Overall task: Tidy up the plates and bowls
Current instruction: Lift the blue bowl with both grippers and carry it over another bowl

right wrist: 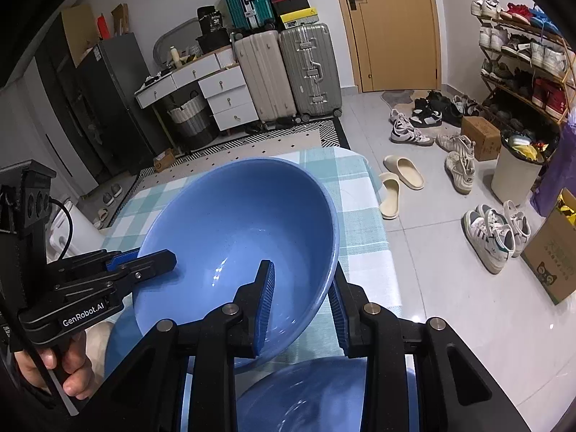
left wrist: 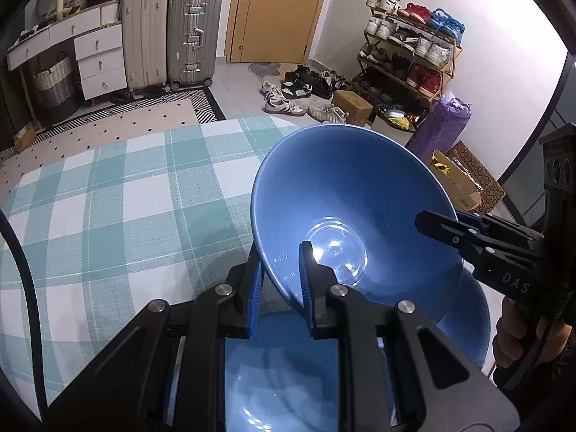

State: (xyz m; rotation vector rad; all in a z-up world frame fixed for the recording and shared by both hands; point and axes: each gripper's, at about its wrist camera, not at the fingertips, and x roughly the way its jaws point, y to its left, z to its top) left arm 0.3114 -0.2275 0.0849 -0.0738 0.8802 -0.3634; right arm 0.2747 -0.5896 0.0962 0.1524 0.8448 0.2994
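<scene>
A large blue bowl hangs tilted above the table, held from both sides. My left gripper is shut on the bowl's near rim, one pad inside and one outside. The right gripper is shut on the opposite rim in the same way. Each gripper shows in the other's view, the right gripper at the bowl's right edge and the left gripper at its left edge. A second blue bowl sits directly below, partly hidden by the grippers.
The table wears a teal and white checked cloth. On the floor beyond lie loose shoes, slippers, a white bin and cardboard boxes. Suitcases and a shoe rack stand along the walls.
</scene>
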